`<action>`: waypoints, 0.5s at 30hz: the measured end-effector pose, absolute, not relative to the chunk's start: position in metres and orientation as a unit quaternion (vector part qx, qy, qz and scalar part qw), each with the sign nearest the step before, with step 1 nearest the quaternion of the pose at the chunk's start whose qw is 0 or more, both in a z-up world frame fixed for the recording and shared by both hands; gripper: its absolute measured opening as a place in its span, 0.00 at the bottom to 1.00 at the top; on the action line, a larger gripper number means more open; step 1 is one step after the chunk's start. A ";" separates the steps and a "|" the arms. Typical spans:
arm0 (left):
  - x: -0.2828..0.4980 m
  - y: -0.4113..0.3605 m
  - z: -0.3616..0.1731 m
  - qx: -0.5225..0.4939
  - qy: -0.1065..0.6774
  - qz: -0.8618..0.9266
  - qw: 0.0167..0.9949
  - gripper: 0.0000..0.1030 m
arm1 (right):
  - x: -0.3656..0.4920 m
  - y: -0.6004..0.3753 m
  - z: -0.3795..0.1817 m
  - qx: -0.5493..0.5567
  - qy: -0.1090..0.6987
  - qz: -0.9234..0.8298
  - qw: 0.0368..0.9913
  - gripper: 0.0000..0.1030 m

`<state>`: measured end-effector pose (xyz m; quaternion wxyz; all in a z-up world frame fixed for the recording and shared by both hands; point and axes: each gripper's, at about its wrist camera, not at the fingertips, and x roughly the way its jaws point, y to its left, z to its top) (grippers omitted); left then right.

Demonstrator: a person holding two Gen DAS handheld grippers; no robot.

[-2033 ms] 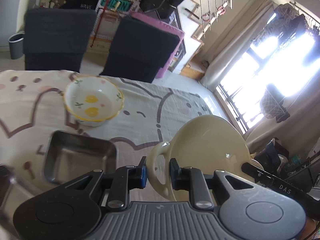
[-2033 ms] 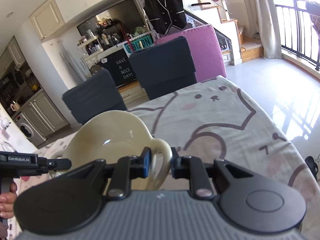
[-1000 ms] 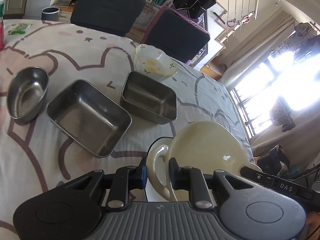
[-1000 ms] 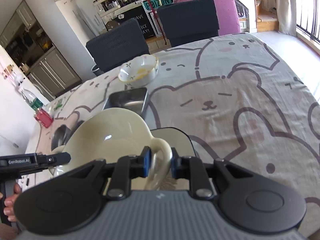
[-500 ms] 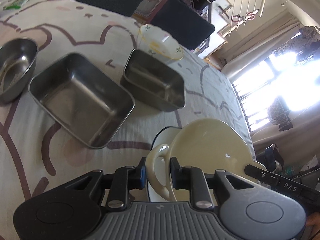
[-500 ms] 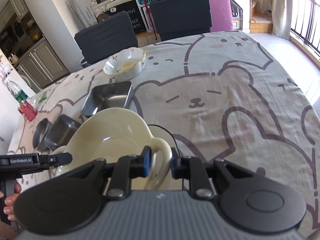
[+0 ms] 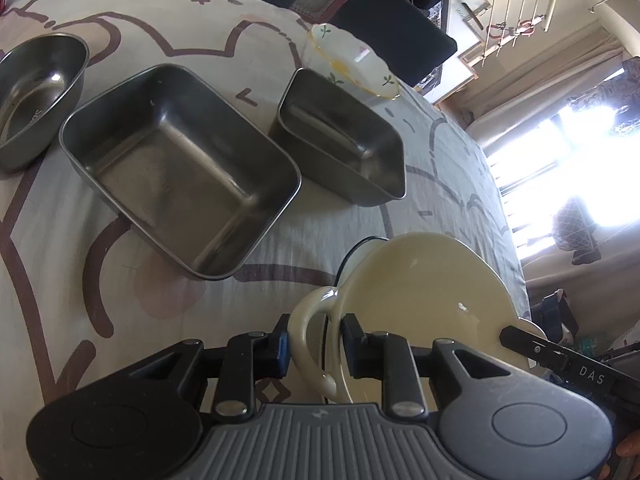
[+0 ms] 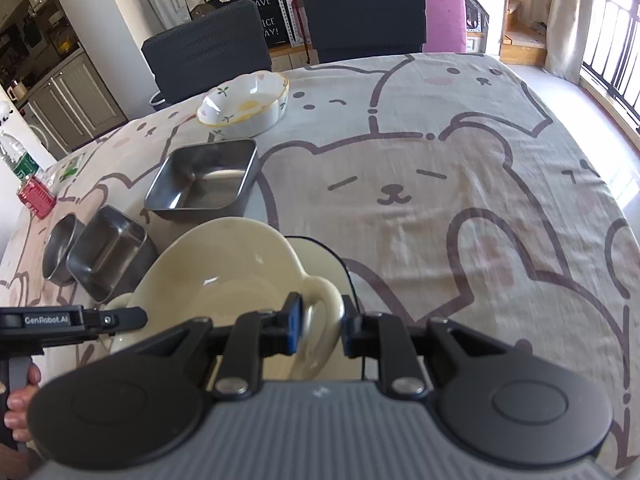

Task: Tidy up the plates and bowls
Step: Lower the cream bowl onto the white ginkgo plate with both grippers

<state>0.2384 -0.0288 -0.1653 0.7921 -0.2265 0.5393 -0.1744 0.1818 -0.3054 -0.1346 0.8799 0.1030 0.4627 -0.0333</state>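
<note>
A cream two-handled bowl (image 7: 424, 292) is held between both grippers, just above a white black-rimmed plate (image 7: 360, 252) on the tablecloth. My left gripper (image 7: 314, 346) is shut on one loop handle. My right gripper (image 8: 320, 330) stands around the other handle (image 8: 324, 312) with a small gap on its right side. The bowl (image 8: 224, 276) and the plate (image 8: 320, 256) also show in the right wrist view. The plate is mostly hidden under the bowl.
A large steel tray (image 7: 180, 168), a smaller steel tray (image 7: 340, 136), an oval steel dish (image 7: 36, 92) and a floral ceramic bowl (image 7: 352, 64) stand on the bear-print tablecloth (image 8: 440, 184). Two dark chairs (image 8: 360, 12) stand behind; a red can (image 8: 36, 196) is at left.
Both grippers have lowered the cream bowl toward the table and over the black-rimmed plate. The right gripper's fingers have parted slightly around its handle.
</note>
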 end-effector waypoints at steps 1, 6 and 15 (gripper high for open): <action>0.239 -0.030 -0.166 -0.225 0.540 -0.173 0.792 0.27 | 0.183 -0.306 -0.136 0.102 0.465 -0.033 0.879 0.23; 0.240 -0.034 -0.167 -0.217 0.543 -0.172 0.793 0.27 | 0.186 -0.310 -0.142 0.111 0.474 -0.035 0.873 0.23; 0.243 -0.043 -0.169 -0.207 0.548 -0.174 0.791 0.25 | 0.192 -0.321 -0.153 0.136 0.488 -0.041 0.861 0.25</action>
